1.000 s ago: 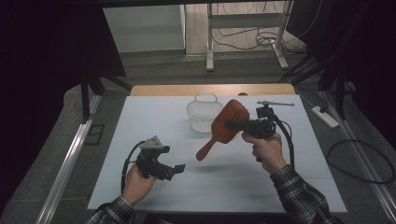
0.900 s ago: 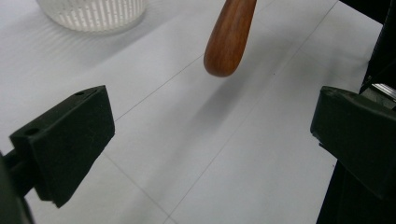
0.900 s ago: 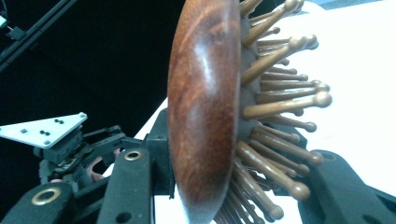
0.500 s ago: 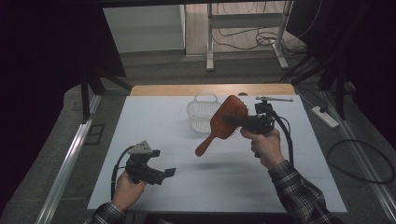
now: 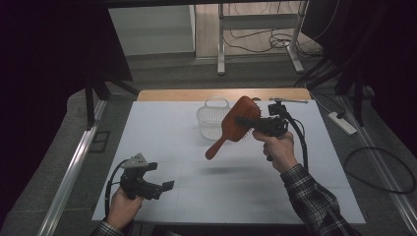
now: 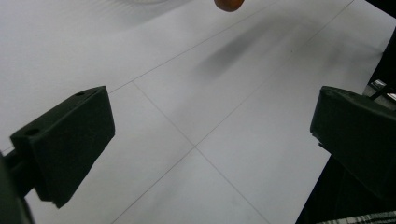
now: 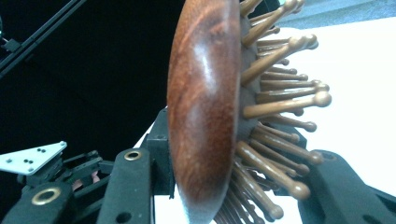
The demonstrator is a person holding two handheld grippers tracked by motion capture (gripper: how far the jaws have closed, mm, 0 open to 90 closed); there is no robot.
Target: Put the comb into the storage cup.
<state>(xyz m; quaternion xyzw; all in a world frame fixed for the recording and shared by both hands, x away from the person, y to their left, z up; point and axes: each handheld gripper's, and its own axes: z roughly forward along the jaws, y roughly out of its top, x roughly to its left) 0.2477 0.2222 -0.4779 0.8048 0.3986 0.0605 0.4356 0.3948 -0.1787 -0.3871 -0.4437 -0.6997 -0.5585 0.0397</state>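
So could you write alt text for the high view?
A person's right gripper holds a wooden hairbrush by its head above a white table, near a clear basket. The left gripper hovers open at the table's near edge.

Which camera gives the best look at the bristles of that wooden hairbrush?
The right gripper view: the hairbrush sits edge-on between the tongs, its bristles close up. The high view shows its smooth back and handle; the left gripper view catches the handle's tip.

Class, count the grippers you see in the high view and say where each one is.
2: the left gripper is low over the table's near-left part; the right gripper holds the hairbrush aloft.
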